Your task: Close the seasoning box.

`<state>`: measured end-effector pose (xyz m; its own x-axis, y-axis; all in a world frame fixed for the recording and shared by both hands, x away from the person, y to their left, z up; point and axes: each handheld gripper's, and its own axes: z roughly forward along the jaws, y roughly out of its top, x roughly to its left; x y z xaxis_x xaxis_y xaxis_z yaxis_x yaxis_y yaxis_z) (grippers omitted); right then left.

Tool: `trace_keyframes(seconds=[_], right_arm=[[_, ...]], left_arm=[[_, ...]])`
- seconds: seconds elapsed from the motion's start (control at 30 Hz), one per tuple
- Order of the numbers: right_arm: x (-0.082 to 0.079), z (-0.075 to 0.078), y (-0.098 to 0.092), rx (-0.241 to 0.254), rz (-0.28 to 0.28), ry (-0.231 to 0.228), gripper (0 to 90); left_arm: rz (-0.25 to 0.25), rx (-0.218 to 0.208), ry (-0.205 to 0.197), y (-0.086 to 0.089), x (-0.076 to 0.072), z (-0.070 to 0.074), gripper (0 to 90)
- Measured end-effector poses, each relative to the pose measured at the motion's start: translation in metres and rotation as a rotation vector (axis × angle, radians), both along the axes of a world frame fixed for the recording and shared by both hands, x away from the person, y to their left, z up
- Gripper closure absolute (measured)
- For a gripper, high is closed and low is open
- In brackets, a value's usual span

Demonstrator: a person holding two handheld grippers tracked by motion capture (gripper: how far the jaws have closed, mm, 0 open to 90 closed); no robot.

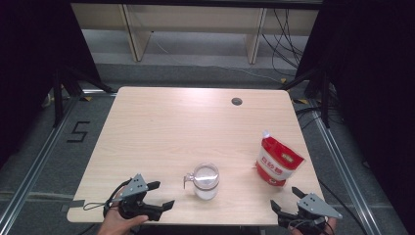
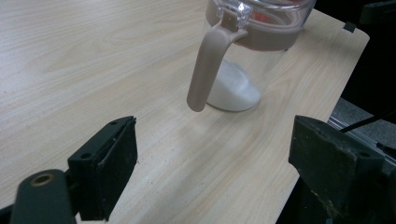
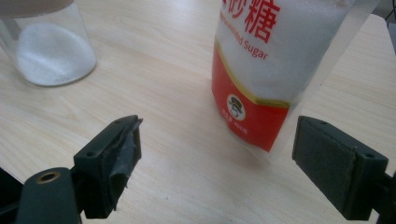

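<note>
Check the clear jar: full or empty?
Neither: the jar holds a low mound of white granules at its bottom, clear glass above.

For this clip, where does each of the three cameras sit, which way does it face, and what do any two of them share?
High view: fixed above the person's side, looking forward and down on the table; hands hold the left gripper and right gripper, both open.
Left gripper view: rides the left gripper, looking between its spread jaws at the jar and its handle.
Right gripper view: rides the right gripper, facing the sugar bag.
Shared: the jar and its white contents show in both gripper views.
</note>
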<state>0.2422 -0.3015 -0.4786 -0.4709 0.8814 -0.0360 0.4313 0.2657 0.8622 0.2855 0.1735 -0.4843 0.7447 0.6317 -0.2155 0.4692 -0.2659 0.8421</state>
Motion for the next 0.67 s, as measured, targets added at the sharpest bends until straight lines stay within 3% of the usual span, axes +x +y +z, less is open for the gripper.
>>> trace_keyframes(seconds=[0.1, 0.17, 0.23, 0.53, 0.6, 0.67], right_arm=[[-0.0002, -0.0009, -0.0006, -0.017, -0.004, -0.002, 16.4], [-0.0008, -0.0015, -0.0001, -0.01, -0.008, 0.007, 16.4], [-0.0018, -0.0018, 0.0009, -0.001, -0.014, 0.019, 16.4], [-0.0032, -0.0021, 0.0013, 0.006, -0.024, 0.034, 16.4], [0.0, -0.0019, -0.002, -0.037, 0.003, -0.017, 16.8], [-0.0026, 0.0001, -0.0014, -0.005, -0.036, -0.009, 16.7]], left_arm=[[0.002, 0.01, -0.005, 0.0013, -0.0013, -0.0015, 15.1], [-0.014, 0.045, -0.024, 0.005, 0.0002, -0.0015, 15.1], [0.007, 0.035, -0.002, 0.0054, -0.001, -0.0034, 15.1], [0.006, 0.032, 0.0, 0.0065, -0.0012, -0.0041, 15.1], [0.011, 0.029, -0.004, 0.0061, -0.0011, -0.0047, 15.1], [0.009, 0.032, -0.004, 0.0062, -0.001, -0.0047, 15.1]])
